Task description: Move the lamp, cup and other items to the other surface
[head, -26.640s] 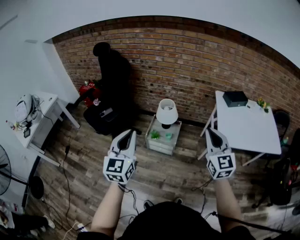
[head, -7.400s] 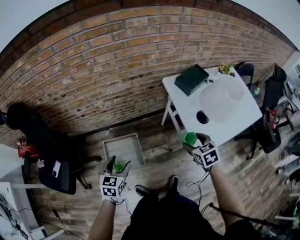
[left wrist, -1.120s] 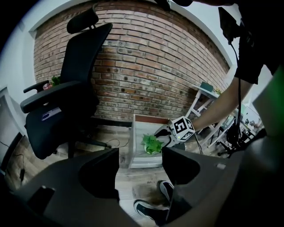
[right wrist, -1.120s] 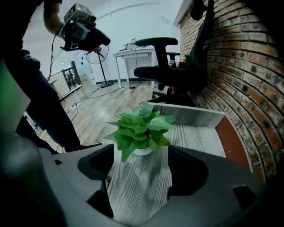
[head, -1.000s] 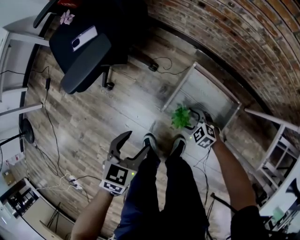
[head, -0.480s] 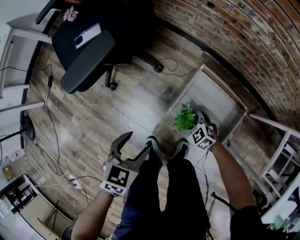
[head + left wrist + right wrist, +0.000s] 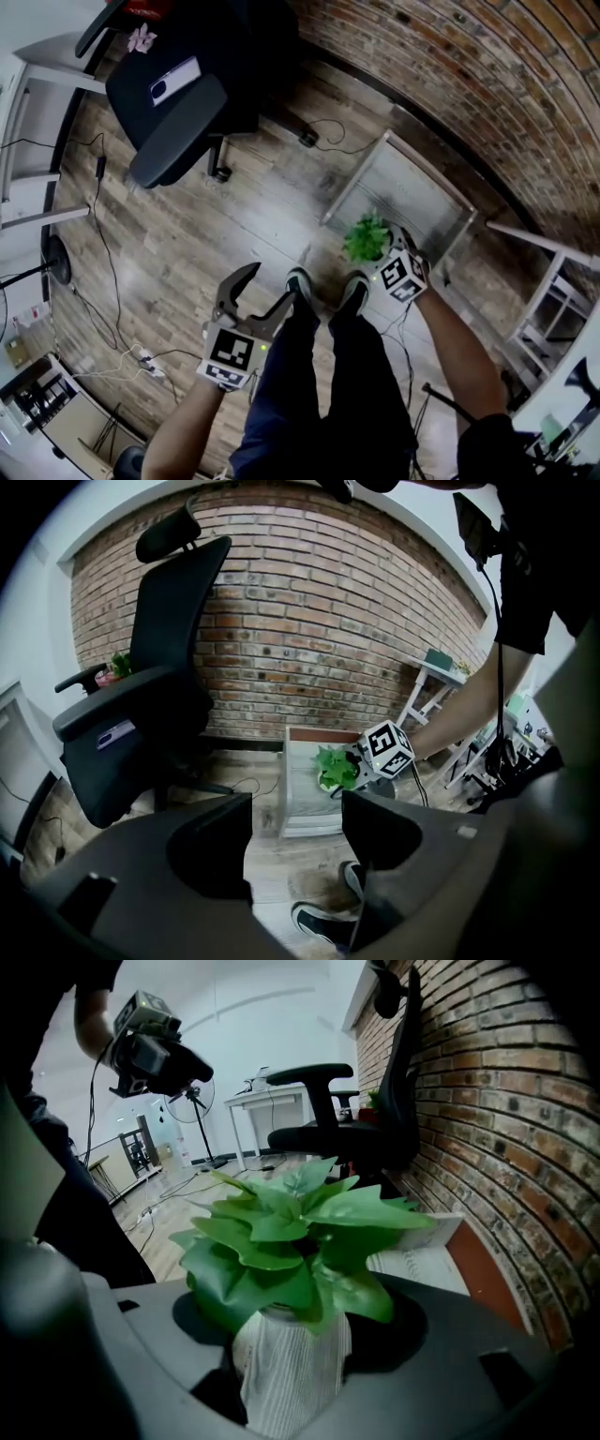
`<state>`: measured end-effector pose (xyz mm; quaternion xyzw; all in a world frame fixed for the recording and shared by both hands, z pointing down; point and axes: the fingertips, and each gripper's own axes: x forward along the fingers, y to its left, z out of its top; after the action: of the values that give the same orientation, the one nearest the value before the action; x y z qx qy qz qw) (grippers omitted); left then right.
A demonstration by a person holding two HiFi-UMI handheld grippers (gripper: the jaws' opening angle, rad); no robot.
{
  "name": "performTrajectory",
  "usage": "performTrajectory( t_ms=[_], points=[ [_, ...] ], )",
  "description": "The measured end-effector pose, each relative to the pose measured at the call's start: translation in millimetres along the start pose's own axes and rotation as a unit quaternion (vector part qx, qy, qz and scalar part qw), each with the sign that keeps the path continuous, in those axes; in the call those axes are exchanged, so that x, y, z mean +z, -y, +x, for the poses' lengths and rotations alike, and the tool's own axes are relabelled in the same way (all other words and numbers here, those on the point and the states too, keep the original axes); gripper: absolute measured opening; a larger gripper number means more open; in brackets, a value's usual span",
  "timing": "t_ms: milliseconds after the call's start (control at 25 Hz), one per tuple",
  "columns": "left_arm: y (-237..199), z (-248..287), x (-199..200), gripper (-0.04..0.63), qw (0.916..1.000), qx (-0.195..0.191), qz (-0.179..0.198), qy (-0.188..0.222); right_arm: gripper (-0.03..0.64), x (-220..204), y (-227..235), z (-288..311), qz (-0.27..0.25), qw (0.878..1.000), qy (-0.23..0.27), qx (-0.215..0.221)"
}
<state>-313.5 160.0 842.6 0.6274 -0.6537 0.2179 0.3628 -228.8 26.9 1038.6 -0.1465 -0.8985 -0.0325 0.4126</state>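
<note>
Jaws of right gripper [image 7: 382,249] had just closed onto potted plant [image 7: 365,237], pot rising from low worktop [image 7: 412,183]; left gripper [image 7: 270,286] jaws stood wide, empty. Carry to other surface seemed next.

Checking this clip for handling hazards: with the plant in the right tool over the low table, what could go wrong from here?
1. The right tool's jaws have just been closing on the plant, and they seem to grip its pot low. It looks top-heavy, so it may tip or slip.
2. The pot hangs close over the table's edge and could clip it if swung sideways.
</note>
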Motion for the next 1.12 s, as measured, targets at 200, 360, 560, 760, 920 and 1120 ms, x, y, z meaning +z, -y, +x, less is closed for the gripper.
performTrajectory(
  t_ms=[200,360,560,760,920,1120],
  points=[
    [36,-28,49,0.295,0.9997,-0.022,0.013,-0.001,0.310,49,-8,-83,0.024,0.999,0.024,-0.014],
    [70,-58,98,0.295,0.9988,-0.035,0.033,0.012,0.310,77,-18,-157,0.036,0.999,0.022,-0.022],
    [103,-94,154,0.295,0.9973,-0.035,0.046,0.045,0.310,103,-20,-245,0.064,0.997,0.018,-0.050],
    [127,-133,186,0.295,0.9964,-0.035,0.057,0.053,0.310,133,-16,-324,0.106,0.989,0.037,-0.094],
    [143,-161,211,0.295,0.9941,-0.029,0.079,0.068,0.310,151,-8,-382,0.135,0.980,0.059,-0.134],
    [163,-183,239,0.293,0.9896,-0.034,0.094,0.104,0.310,162,-5,-441,0.159,0.969,0.079,-0.174]
  ],
)
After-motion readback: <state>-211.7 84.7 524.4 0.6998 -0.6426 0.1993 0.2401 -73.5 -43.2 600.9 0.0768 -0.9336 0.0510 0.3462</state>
